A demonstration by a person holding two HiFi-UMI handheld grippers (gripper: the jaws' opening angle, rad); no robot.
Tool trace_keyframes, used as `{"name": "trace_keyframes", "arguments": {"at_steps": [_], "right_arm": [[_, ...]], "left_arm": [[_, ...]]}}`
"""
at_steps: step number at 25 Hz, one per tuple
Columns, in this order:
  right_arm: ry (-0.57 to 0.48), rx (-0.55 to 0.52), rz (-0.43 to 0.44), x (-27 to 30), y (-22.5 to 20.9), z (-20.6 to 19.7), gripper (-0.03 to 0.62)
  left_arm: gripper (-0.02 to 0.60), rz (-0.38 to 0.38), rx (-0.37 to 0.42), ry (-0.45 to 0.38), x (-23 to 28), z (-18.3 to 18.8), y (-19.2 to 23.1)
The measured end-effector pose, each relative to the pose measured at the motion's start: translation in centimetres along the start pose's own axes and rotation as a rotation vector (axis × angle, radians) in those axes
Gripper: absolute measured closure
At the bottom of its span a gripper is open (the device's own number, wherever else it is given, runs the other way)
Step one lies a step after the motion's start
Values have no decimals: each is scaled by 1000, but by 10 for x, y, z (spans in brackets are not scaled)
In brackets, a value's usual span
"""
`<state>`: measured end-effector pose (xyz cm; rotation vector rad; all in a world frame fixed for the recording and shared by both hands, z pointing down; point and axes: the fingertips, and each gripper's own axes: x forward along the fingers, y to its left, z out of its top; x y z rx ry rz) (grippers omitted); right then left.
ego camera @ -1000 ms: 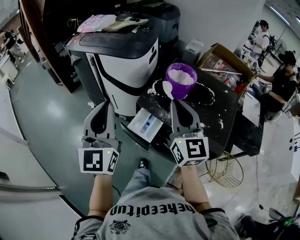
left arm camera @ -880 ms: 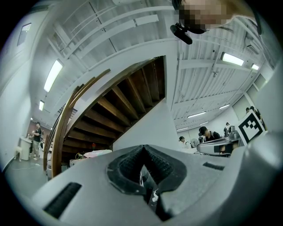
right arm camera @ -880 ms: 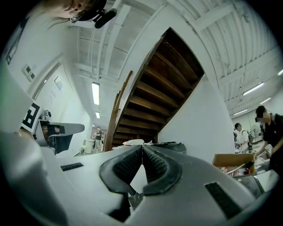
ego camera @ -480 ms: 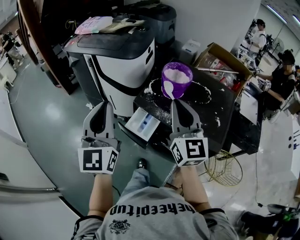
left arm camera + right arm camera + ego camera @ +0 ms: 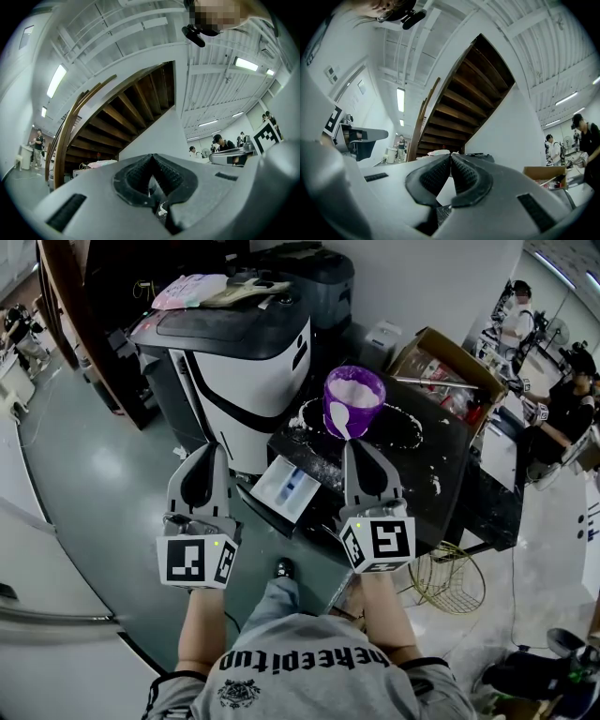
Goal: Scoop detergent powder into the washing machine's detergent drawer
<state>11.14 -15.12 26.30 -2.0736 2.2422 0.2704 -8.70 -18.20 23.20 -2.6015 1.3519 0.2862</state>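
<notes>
Here, both grippers hover side by side over the grey-green floor (image 5: 94, 484), pointing at the washing machine (image 5: 248, 371), a white body under a black top. The left gripper (image 5: 210, 450) has its ribbed black pads (image 5: 136, 176) pressed together at the tips, holding nothing. The right gripper (image 5: 358, 446) is likewise closed and empty. Between them in the head view, the detergent drawer (image 5: 289, 488) juts open. Just past the right gripper's tip, a purple tub (image 5: 366, 418) of white detergent powder (image 5: 354, 388) stands on a black table (image 5: 459, 474) dusted with spilled powder, a white scoop (image 5: 338, 417) at its front. A cardboard box (image 5: 441, 357) sits behind, and a gold wire basket (image 5: 452, 579) stands beside the table.
</notes>
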Motion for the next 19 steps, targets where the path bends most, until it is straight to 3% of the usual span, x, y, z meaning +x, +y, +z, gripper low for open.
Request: {"name": "trace_keyframes", "arguments": {"at_steps": [19], "right_arm": [[-4,3,-2,4,-5,1,589]], "left_arm": [[578,3,-2,9,6,-1,-1]]}}
